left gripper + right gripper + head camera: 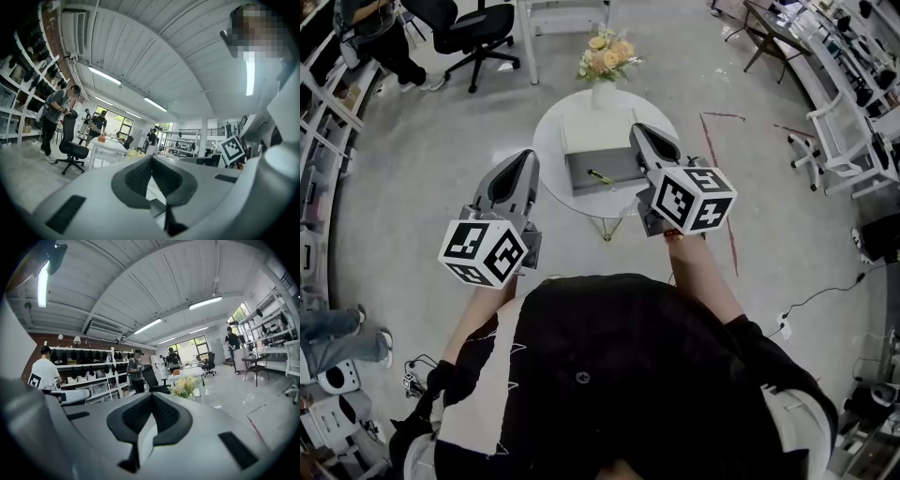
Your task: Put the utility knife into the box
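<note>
Person's black top (619,375): fills the bottom of the head view, closest to the camera, with both forearms reaching forward.
Left gripper (528,157): held up in the air just outside the left edge of the desk, its marker cube toward the person.
Right gripper (637,129): raised over the right half of the desk, partly covering the right end of the box.
Desk (546,141): small, round and white, standing on a pale grey floor.
Box (581,165): grey and open, in the middle of the desk, with its white lid (595,131) standing toward the far edge.
Utility knife (601,176): slim, yellow and dark, lying inside the box, apart from both grippers.
Flowers (607,56): yellow and peach, in a white vase (604,94) at the far edge of the desk.
Office chair (473,33): black, well beyond the desk to the left.
Left gripper view, gripper (151,159): the two dark pads meet at their tips with nothing between them.
Left gripper view, background: a black chair (70,149), a standing person (56,117) beside shelving, and ceiling strip lights.
Right gripper view, gripper (152,395): pads pressed together at the tip, holding nothing.
Right gripper view, background: the flowers (183,386) just past the tips, people standing by shelves.
</note>
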Tool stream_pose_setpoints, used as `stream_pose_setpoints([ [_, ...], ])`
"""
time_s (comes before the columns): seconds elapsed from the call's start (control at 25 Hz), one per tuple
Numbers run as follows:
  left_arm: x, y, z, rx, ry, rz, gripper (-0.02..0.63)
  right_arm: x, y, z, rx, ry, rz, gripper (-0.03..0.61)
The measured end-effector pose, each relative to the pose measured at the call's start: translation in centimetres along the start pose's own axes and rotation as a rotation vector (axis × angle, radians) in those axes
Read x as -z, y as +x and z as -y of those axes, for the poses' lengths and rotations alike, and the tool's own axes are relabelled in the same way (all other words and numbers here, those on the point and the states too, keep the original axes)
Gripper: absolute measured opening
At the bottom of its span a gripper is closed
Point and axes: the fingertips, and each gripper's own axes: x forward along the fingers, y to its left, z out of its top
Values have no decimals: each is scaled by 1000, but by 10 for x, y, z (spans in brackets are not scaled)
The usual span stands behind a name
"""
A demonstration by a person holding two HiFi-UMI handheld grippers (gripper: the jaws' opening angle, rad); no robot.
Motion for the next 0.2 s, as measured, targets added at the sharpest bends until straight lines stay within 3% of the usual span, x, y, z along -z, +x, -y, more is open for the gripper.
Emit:
stream_pose_setpoints([
  [0.2, 6, 3, 8, -2, 1, 1, 9, 3, -6, 9, 1, 0, 1, 5],
])
